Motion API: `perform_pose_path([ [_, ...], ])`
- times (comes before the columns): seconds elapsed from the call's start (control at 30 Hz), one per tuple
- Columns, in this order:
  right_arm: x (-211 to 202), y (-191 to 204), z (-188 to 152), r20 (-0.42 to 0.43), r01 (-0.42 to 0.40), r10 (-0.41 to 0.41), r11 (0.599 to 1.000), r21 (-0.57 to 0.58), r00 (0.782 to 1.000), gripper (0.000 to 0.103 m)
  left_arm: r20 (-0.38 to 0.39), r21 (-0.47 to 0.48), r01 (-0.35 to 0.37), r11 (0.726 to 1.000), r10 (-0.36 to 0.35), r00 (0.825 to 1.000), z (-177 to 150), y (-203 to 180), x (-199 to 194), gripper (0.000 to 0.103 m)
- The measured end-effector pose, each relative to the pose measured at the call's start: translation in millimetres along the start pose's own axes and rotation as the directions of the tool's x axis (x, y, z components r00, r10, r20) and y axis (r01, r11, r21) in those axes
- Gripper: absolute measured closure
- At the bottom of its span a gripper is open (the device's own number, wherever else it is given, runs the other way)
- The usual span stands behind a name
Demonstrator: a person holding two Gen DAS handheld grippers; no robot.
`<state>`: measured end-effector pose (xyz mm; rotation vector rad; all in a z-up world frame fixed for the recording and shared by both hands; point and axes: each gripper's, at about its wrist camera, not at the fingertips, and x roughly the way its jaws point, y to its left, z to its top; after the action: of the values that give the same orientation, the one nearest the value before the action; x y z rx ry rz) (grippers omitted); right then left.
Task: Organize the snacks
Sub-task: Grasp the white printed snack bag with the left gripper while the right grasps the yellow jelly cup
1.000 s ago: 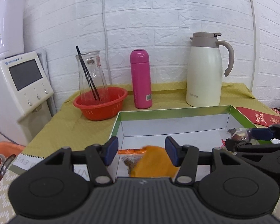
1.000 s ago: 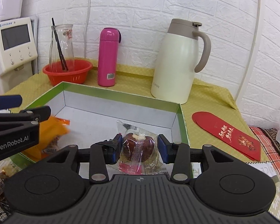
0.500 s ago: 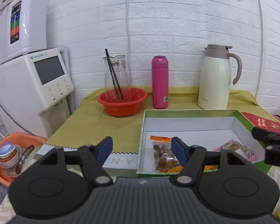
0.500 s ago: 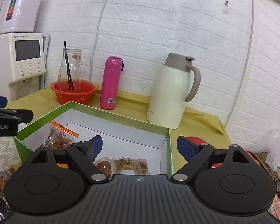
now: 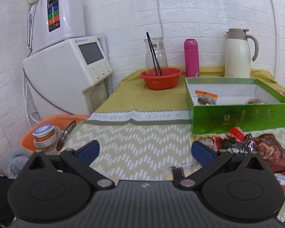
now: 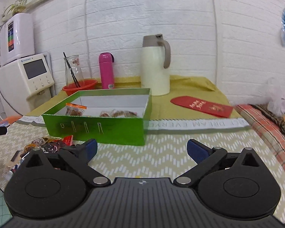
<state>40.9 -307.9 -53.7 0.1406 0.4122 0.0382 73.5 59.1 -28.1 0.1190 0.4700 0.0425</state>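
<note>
A green box (image 5: 239, 116) with a white inside stands on the table; it also shows in the right wrist view (image 6: 96, 126). Inside lie an orange-topped snack packet (image 5: 206, 97) at the left and a clear-wrapped snack (image 5: 255, 101) at the right; both show in the right wrist view, the packet (image 6: 75, 109) and the wrapped snack (image 6: 117, 113). A pile of loose wrapped snacks (image 5: 252, 147) lies in front of the box, also in the right wrist view (image 6: 47, 145). My left gripper (image 5: 145, 153) is open and empty, left of the pile. My right gripper (image 6: 142, 150) is open and empty, in front of the box.
At the back stand an orange basket (image 5: 160, 79) with a glass jar, a pink bottle (image 5: 191, 58) and a cream thermos jug (image 5: 237, 54). A white appliance (image 5: 66, 72) stands at the left. A red envelope (image 6: 201, 106) lies right of the box. An orange tub (image 5: 47, 131) of dishes is off the table's left.
Both grippers let go of their snacks into the box, opened wide and drew back. They are now in front of the box, outside it.
</note>
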Motion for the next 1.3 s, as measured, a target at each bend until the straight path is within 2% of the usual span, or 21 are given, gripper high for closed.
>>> perform_pose_path([
  [0.13,-1,-8,-11,-0.046,0.025,-0.024,1.0,0.009,0.999,0.0,-0.043,-0.014,0.031,0.999,-0.031,0.999,-9,2,9,0.0],
  [0.27,-1,-12,-15,-0.054,0.043,-0.042,0.999,0.01,0.998,0.0,-0.048,-0.053,0.128,0.99,-0.131,0.99,3,2,25,0.0],
  [0.5,12,-9,-20,-0.115,-0.009,0.012,0.999,0.031,0.993,0.0,-0.075,-0.019,0.236,0.972,-0.236,0.969,21,-22,62,0.0],
  [0.67,22,2,-27,-0.144,-0.029,0.018,0.997,-0.073,0.989,0.0,-0.082,0.011,0.26,0.966,-0.258,0.963,15,-28,72,0.0],
  [0.77,32,4,-29,-0.188,-0.063,0.044,0.994,-0.093,0.981,0.0,-0.096,0.026,0.281,0.959,-0.278,0.956,14,-32,76,0.0],
  [0.9,39,9,-29,-0.195,-0.082,0.057,0.989,-0.124,0.979,0.0,-0.098,0.066,0.268,0.961,-0.261,0.96,13,-38,80,0.0],
  [1.03,51,17,-31,-0.226,-0.102,0.061,0.979,-0.175,0.972,0.0,-0.124,0.073,0.277,0.958,-0.267,0.956,11,-42,88,0.0],
  [1.23,59,18,-30,-0.23,-0.137,0.097,0.977,-0.165,0.968,0.0,-0.131,0.054,0.294,0.954,-0.285,0.95,9,-38,94,0.0],
  [1.27,59,17,-30,-0.229,-0.141,0.102,0.977,-0.159,0.968,0.002,-0.131,0.055,0.293,0.955,-0.284,0.95,9,-38,94,0.0],
  [1.3,60,17,-30,-0.226,-0.148,0.111,0.977,-0.153,0.968,0.01,-0.132,0.063,0.286,0.956,-0.276,0.952,8,-40,95,0.001],
])
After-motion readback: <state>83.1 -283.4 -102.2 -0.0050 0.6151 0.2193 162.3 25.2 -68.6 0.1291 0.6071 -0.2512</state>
